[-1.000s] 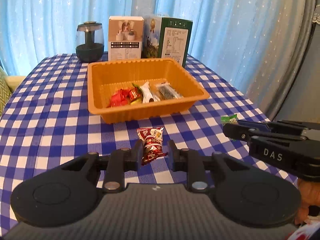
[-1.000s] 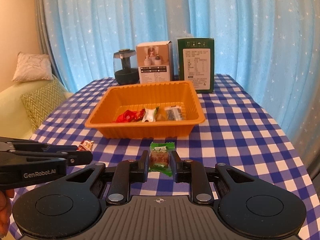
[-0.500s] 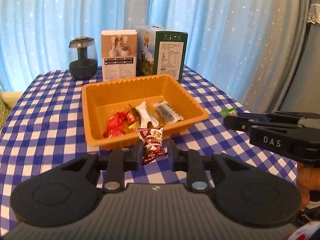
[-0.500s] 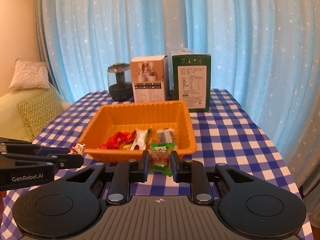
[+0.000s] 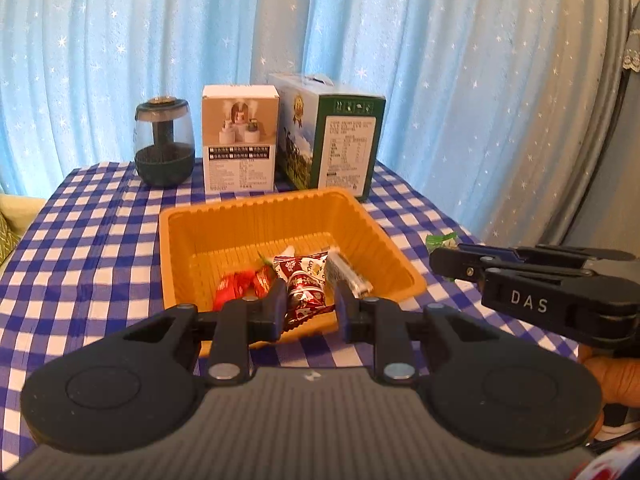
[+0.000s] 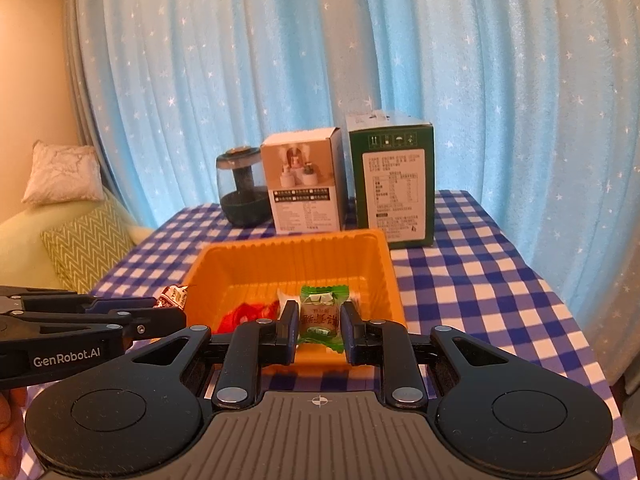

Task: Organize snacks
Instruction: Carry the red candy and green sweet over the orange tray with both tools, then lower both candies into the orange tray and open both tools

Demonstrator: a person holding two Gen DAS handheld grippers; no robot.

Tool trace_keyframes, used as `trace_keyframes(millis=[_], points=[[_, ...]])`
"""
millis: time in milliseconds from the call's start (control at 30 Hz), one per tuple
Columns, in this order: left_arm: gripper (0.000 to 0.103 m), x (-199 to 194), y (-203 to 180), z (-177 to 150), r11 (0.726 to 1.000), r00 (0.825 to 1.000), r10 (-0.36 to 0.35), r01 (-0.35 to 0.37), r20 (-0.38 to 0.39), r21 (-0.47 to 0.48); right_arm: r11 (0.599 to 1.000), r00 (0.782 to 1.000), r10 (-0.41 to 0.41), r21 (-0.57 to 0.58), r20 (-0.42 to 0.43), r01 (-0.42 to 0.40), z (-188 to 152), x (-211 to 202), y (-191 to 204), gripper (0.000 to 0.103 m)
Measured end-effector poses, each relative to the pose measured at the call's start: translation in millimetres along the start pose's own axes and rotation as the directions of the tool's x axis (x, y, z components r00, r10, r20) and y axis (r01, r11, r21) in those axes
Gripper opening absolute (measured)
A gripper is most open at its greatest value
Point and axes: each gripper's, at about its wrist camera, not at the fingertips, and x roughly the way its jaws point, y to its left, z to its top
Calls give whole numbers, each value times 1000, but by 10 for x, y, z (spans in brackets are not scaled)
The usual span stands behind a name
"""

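Since 0.5 s ago both grippers have come fwd and up: the tray (image 5: 394, 254) now sits right under the fingertips in both views, where before each candy hung short of its near wall.

Left gripper (image 5: 310, 304) is clenched on a red candy (image 5: 303, 286), wrapper pinched between the pads, held above the tray's near edge, approx over the snacks inside. In the right wrist view the same gripper (image 6: 176, 312) shows at the left, its tip w/ the red candy (image 6: 173, 295) just off the tray's left rim.

Tray stands mid-table (image 5: 80, 240) on the blue check cloth. Inside, along its near part, left to right: red wrappers (image 5: 236, 283), a white piece, a clear-wrapped bar (image 5: 349, 276).

Right gripper (image 6: 320, 328) is clenched on a green candy (image 6: 321, 316), held over the tray's (image 6: 288, 254) near wall, toward its right half. From the left wrist view it (image 5: 442, 258) reaches in from the right, the green candy (image 5: 440, 240) poking past its tip, beside the tray's right rim.

Far edge of table, left to right: dark jar (image 5: 164, 148), white box (image 5: 239, 148), green box (image 5: 340, 148), all upright, just behind the tray. Blue starred curtain behind.
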Motion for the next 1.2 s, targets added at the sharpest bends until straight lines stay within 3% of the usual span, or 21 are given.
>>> trace_keyframes(millis=[467, 1200], points=[[23, 403, 154, 318, 999, 999, 42, -42, -7, -6, 998, 1000, 9, 62, -3, -9, 279, 482, -130, 23], [23, 875, 574, 316, 995, 995, 75, -79, -69, -59, 991, 995, 31, 133, -96, -18, 309, 1118, -155, 23]])
